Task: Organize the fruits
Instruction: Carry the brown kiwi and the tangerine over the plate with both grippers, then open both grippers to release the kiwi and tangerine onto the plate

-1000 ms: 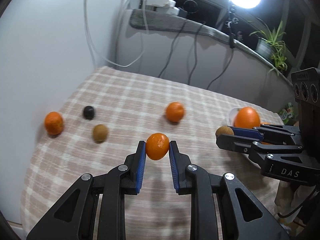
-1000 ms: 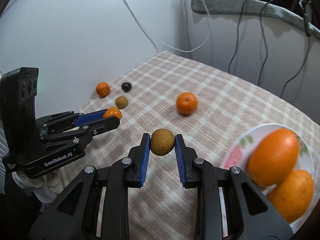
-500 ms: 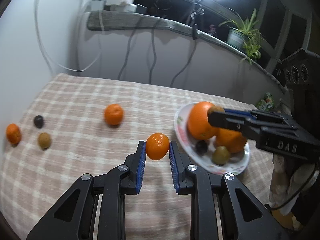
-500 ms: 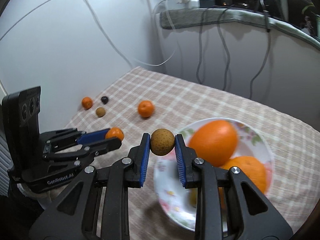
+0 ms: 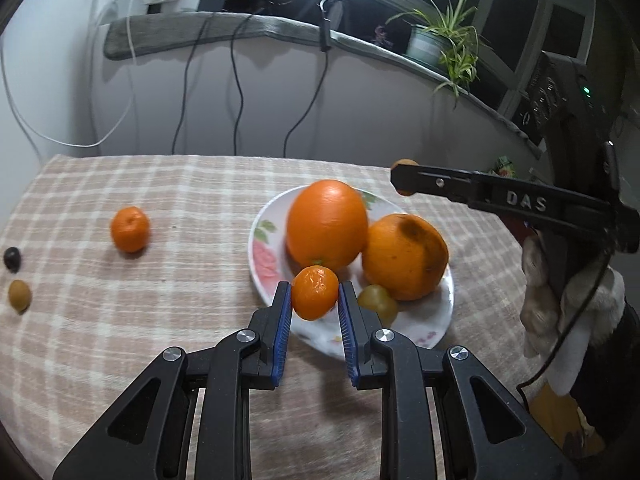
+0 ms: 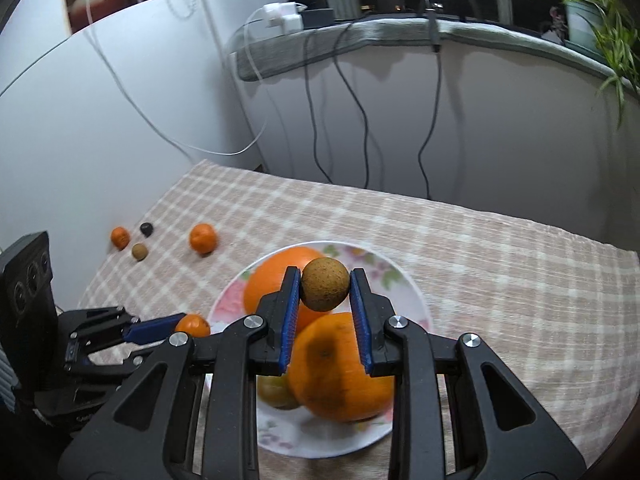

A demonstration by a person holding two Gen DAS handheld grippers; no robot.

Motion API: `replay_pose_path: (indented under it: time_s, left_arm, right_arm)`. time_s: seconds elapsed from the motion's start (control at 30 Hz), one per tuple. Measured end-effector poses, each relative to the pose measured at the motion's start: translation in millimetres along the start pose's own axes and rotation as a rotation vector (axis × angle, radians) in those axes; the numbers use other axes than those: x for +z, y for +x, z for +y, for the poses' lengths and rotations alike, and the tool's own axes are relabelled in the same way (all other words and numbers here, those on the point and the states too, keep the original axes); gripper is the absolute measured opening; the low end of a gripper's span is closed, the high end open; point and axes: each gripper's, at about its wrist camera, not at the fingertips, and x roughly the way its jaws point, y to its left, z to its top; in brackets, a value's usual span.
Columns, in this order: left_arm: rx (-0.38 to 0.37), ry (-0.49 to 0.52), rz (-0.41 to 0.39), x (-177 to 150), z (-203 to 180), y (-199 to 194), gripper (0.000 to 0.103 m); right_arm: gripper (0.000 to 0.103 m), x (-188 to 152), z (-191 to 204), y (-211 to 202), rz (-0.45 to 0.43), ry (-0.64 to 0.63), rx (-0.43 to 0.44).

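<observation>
Fruits gather on a round white plate [image 5: 262, 258] with a pink floral print, set on a beige checked tablecloth [image 5: 168, 184] of coarse weave: a large smooth orange [image 5: 326, 224], a second orange [image 5: 404, 256] with a dark blemish on its skin, and a small glossy greenish fruit [image 5: 380, 300] tucked at the near rim. The left gripper [image 5: 314, 300], black with ribbed blue pads, is clamped on a small dimpled mandarin [image 5: 314, 292], held above the near edge of the plate. The right gripper [image 6: 325, 290], of the same build, is closed around a rough, brown, round fruit [image 6: 324, 289] held over the oranges. Loose on the cloth, well away from the plate, lie another mandarin [image 5: 130, 229], a small dark fruit [image 5: 12, 258] and a small brown fruit [image 5: 19, 295]; the right wrist view shows one more small orange fruit [image 6: 120, 237] near the wall. Black and white cables [image 5: 236, 92] hang from a grey ledge [image 5: 224, 28] behind
</observation>
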Motion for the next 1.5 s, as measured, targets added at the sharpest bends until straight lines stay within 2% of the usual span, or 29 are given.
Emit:
replay_pose_path:
  time_s: [0.5, 0.9, 0.93, 0.97, 1.0, 1.03, 1.13, 1.17, 1.2, 1.23, 1.3, 1.37, 1.5]
  left_arm:
    - [-0.002, 0.011, 0.018, 3, -10, 6, 0.022]
    - [0.007, 0.025, 0.021, 4, -12, 8, 0.022]
    - [0.007, 0.025, 0.022, 4, -12, 8, 0.023]
    - [0.01, 0.026, 0.022, 4, -13, 8, 0.027]
    - [0.012, 0.025, 0.02, 4, -12, 8, 0.036]
    - [0.012, 0.025, 0.018, 4, -12, 8, 0.039]
    - [0.007, 0.028, 0.015, 4, -11, 7, 0.042]
    - [0.009, 0.027, 0.015, 4, -11, 7, 0.047]
    - [0.012, 0.025, 0.013, 4, -10, 7, 0.054]
    - [0.014, 0.023, 0.008, 4, -10, 6, 0.055]
    - [0.02, 0.022, 0.004, 4, -9, 4, 0.056]
    - [0.039, 0.028, 0.0, 3, -9, 3, 0.066]
    - [0.063, 0.033, 0.002, 2, -9, 2, 0.069]
  right_arm:
    - [0.026, 1, -27, 23, 0.044, 0.059, -0.001]
    - [0.026, 1, -27, 24, 0.049, 0.061, -0.004]
    - [0.029, 1, -28, 24, 0.048, 0.062, -0.005]
    - [0.033, 1, -28, 24, 0.046, 0.064, -0.007]
    - [0.048, 2, -28, 23, 0.042, 0.066, -0.008]
    - [0.058, 1, -28, 22, 0.035, 0.065, -0.007]
    - [0.061, 2, -27, 20, 0.026, 0.062, -0.009]
    - [0.061, 3, -27, 19, 0.024, 0.063, -0.01]
    - [0.065, 3, -27, 18, 0.022, 0.064, -0.015]
    - [0.073, 3, -27, 17, 0.019, 0.064, -0.018]
    - [0.082, 3, -26, 15, 0.006, 0.059, -0.025]
    - [0.084, 3, -24, 13, -0.002, 0.055, -0.028]
    - [0.09, 4, -22, 12, 0.001, 0.051, -0.029]
